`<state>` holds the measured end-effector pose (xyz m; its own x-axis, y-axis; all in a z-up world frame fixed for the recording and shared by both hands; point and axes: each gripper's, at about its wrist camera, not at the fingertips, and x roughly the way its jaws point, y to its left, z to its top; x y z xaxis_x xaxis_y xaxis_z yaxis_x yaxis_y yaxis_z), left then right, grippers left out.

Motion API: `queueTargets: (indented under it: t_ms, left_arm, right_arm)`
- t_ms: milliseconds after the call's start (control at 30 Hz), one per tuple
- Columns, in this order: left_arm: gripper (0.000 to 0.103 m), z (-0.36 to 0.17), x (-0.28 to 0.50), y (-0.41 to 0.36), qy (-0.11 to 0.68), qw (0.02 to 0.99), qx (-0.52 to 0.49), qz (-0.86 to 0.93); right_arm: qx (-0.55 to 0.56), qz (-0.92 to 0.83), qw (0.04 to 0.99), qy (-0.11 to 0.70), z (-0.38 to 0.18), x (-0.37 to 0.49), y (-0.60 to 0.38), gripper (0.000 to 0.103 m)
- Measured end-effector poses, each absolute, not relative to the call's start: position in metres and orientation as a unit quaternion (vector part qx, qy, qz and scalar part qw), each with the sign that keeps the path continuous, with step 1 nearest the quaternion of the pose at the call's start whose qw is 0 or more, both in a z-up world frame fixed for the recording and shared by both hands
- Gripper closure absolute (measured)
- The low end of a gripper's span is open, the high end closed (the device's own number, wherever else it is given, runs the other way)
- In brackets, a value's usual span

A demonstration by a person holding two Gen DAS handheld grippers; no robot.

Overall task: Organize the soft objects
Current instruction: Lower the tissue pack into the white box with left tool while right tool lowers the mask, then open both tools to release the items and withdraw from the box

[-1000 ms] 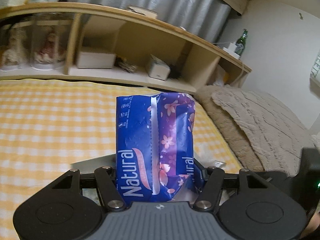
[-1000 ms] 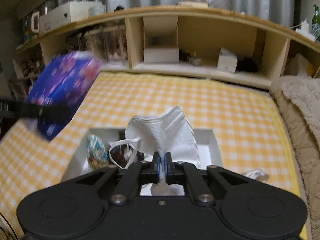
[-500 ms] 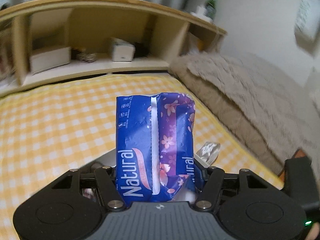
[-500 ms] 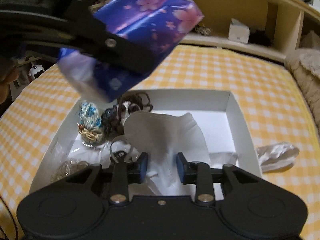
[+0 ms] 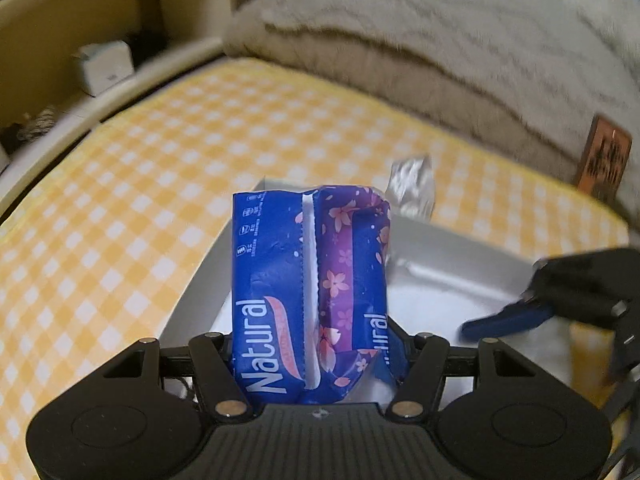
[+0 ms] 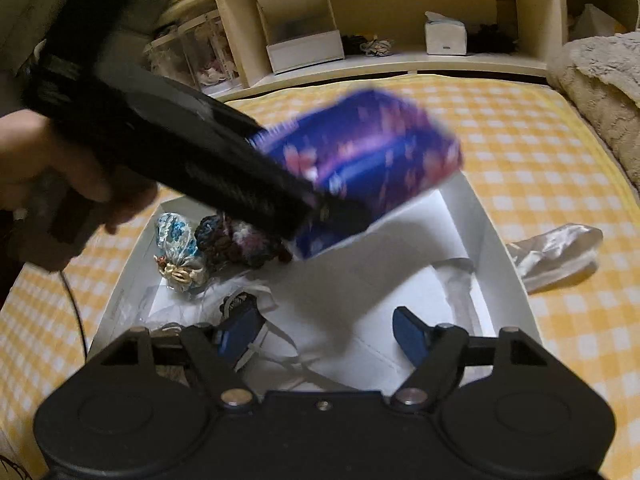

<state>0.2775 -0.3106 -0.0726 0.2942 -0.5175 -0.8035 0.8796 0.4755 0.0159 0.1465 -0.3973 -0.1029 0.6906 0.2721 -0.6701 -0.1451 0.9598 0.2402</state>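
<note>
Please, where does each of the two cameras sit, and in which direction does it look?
Left wrist: on the left gripper, looking down its fingers at the blue tissue pack it holds above the white box; the right gripper intrudes at right.
Right wrist: on the open right gripper, looking into the box toward the shelves; a hand shows.
Shared: pack, box, checked cover.

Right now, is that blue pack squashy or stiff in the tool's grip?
Probably squashy: the blue pack looks creased and dented where the left tool pinches it. Likely light, since it stands held by one end. The glossy wrapper may be slippery.
</note>
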Motion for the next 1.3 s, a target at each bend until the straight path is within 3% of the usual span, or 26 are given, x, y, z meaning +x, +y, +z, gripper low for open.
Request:
queueTargets:
  t_ms: [100, 200, 233, 800, 1300]
  left_arm:
    - [0.036, -0.086, 0.289, -0.315, 0.397, 0.748, 0.265, -0.46]
    - [0.014, -0.097, 0.3, -0.32, 0.403, 0.733, 0.292, -0.464]
    - [0.011, -0.1, 0.302, -0.323, 0.403, 0.73, 0.298, -0.464]
    - [0.002, -0.062, 0.27, -0.287, 0.376, 0.8, 0.224, -0.411]
    - [0.0, 0.02, 0.207, -0.224, 0.338, 0.872, 0.155, -0.317]
  right_arm:
    - [0.096, 0.111, 0.914, 0.378, -0.105, 0.144, -0.402, 0.027]
    - [0.104, 0.107, 0.913, 0.379, -0.105, 0.144, -0.404, 0.027]
    - [0.105, 0.106, 0.913, 0.379, -0.105, 0.144, -0.405, 0.027]
    - [0.082, 0.101, 0.918, 0.375, -0.087, 0.139, -0.4, 0.024]
    - [0.103, 0.065, 0.937, 0.328, -0.016, 0.12, -0.403, 0.02]
